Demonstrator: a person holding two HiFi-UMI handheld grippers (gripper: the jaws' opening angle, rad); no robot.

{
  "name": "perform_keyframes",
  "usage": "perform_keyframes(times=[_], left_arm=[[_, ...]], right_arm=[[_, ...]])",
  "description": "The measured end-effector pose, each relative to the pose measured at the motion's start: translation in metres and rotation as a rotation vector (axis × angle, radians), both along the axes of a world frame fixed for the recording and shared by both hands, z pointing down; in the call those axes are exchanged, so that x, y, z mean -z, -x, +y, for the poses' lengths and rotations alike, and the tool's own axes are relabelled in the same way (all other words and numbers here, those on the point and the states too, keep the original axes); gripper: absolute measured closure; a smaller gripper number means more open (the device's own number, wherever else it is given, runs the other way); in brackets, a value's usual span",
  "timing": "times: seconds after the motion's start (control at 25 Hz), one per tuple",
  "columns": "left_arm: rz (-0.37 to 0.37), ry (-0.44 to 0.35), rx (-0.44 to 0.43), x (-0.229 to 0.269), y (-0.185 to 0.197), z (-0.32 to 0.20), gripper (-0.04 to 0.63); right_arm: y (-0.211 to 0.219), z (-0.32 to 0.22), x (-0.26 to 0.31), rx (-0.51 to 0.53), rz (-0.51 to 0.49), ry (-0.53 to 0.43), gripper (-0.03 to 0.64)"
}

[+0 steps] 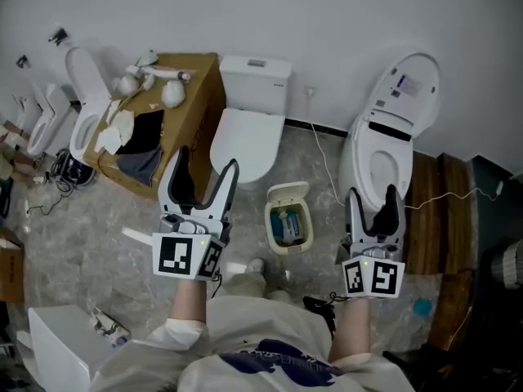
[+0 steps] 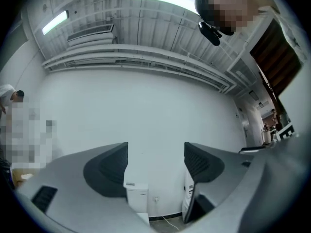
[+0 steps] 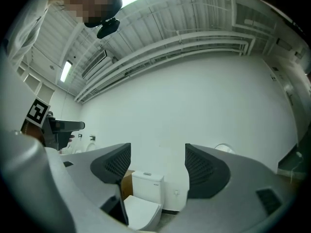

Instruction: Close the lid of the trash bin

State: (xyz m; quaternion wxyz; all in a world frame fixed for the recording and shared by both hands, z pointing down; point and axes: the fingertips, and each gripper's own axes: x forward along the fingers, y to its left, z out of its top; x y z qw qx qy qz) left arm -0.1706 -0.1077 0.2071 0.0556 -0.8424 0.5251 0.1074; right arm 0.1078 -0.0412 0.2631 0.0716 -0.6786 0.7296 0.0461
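Small cream trash bin (image 1: 288,229) sat on the floor between left gripper (image 1: 206,163) and right gripper (image 1: 373,194), both spread wide and empty; its raised lid (image 1: 288,193) looked like light, thin plastic, best nudged at the top edge.

1. Small cream trash bin (image 1: 269,229), upright on the grey marbled floor (image 1: 98,243), between a closed white toilet (image 1: 245,141) and an open one (image 1: 384,166)
2. Lid (image 1: 289,193) raised, tipped back toward the wall
3. Blue and white litter (image 1: 288,225) visible inside
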Motion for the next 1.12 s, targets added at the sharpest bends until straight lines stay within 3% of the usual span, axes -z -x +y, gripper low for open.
perform_keyframes(times=[0.16, 0.52, 0.92, 1.12], left_arm=[[0.003, -0.005, -0.052, -0.004, -0.004, -0.034, 0.25], [0.023, 0.089, -0.066, -0.035, -0.022, -0.07, 0.25], [0.023, 0.154, 0.096, -0.067, -0.051, -0.049, 0.25], [0.022, 0.152, 0.163, -0.07, -0.076, -0.031, 0.25]], right_arm=[[0.016, -0.029, -0.006, -0.016, -0.022, 0.004, 0.273], [0.003, -0.072, -0.027, -0.024, -0.024, 0.097, 0.279], [-0.019, -0.101, -0.068, 0.184, 0.026, 0.188, 0.281], [-0.035, -0.106, -0.103, 0.335, 0.151, 0.254, 0.304]])
